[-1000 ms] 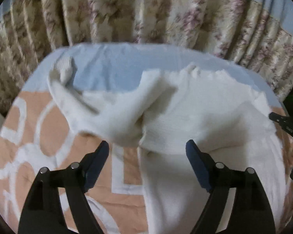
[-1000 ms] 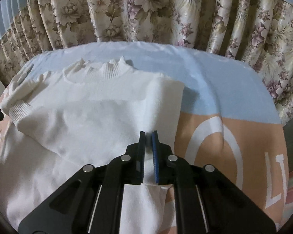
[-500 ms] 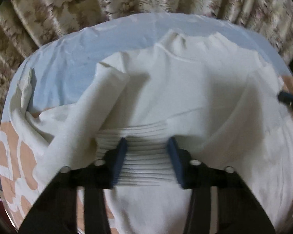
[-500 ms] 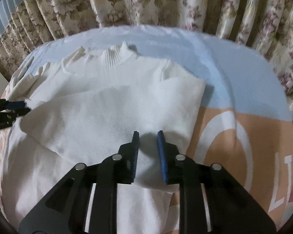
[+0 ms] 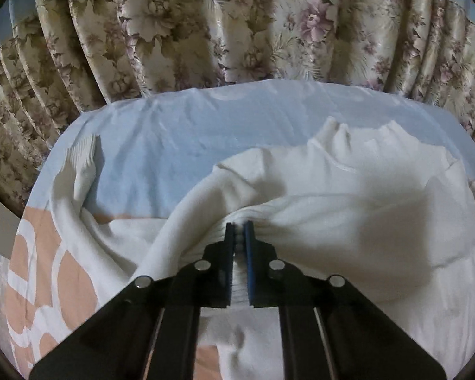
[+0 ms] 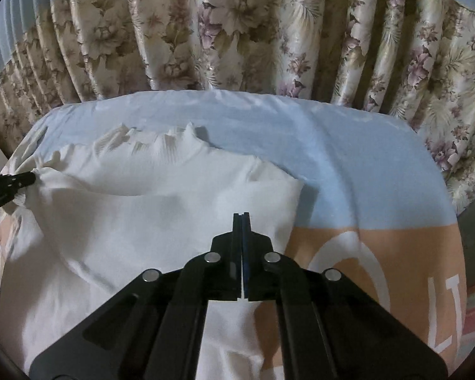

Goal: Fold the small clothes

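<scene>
A white knit sweater (image 5: 348, 218) lies on the bed, collar toward the curtain; it also shows in the right wrist view (image 6: 148, 221). My left gripper (image 5: 238, 231) is shut on a ribbed fold of the sweater and lifts it slightly; its tip shows at the left of the right wrist view (image 6: 12, 182). The left sleeve with its ribbed cuff (image 5: 82, 155) lies out to the left. My right gripper (image 6: 241, 218) is shut, with nothing visible between its fingertips, above the sweater's folded right side.
The bed sheet is light blue (image 6: 348, 158) at the far end and peach with white letters (image 6: 380, 253) nearer me. A floral curtain (image 5: 237, 25) hangs right behind the bed. The bed's edges curve away at left and right.
My left gripper came in over the sweater and shut on its ribbed fold. My right gripper let go of the folded right edge, opened briefly, then shut empty.
</scene>
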